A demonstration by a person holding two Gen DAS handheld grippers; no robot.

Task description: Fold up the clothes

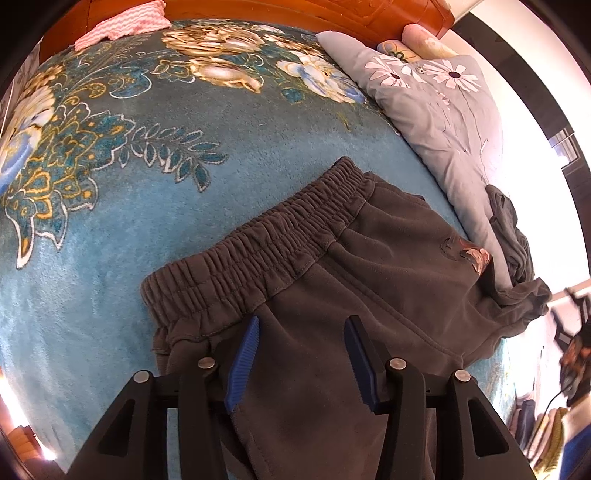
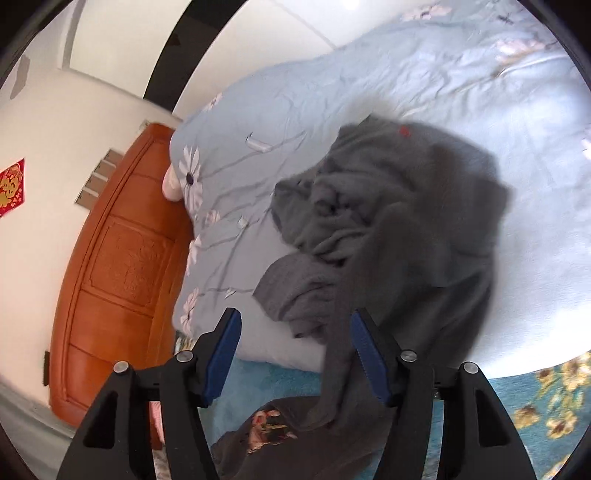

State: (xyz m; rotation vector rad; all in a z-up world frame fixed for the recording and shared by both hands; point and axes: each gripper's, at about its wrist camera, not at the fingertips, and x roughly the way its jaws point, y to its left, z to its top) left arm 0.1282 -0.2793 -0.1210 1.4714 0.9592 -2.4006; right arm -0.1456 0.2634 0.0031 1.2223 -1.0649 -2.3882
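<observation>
Dark grey sweatpants [image 1: 351, 280] lie on the teal floral blanket [image 1: 147, 184], elastic waistband [image 1: 258, 240] toward the far side. My left gripper [image 1: 301, 332] is open just above the pants below the waistband, with cloth between and under its blue pads [image 1: 245, 354]. In the right wrist view my right gripper [image 2: 295, 332] is open, hovering over a crumpled grey garment [image 2: 388, 229] heaped on the pale blue duvet [image 2: 369, 92]. A strip of that grey cloth hangs down past the right finger. The pants' embroidered patch [image 2: 267, 430] shows below.
The folded pale blue duvet with daisy print [image 1: 436, 110] lies along the right of the bed. The orange wooden headboard [image 2: 118, 280] stands behind. A pink cloth [image 1: 125, 22] lies at the far left edge. The room floor and clutter [image 1: 554, 424] are off the bed's right side.
</observation>
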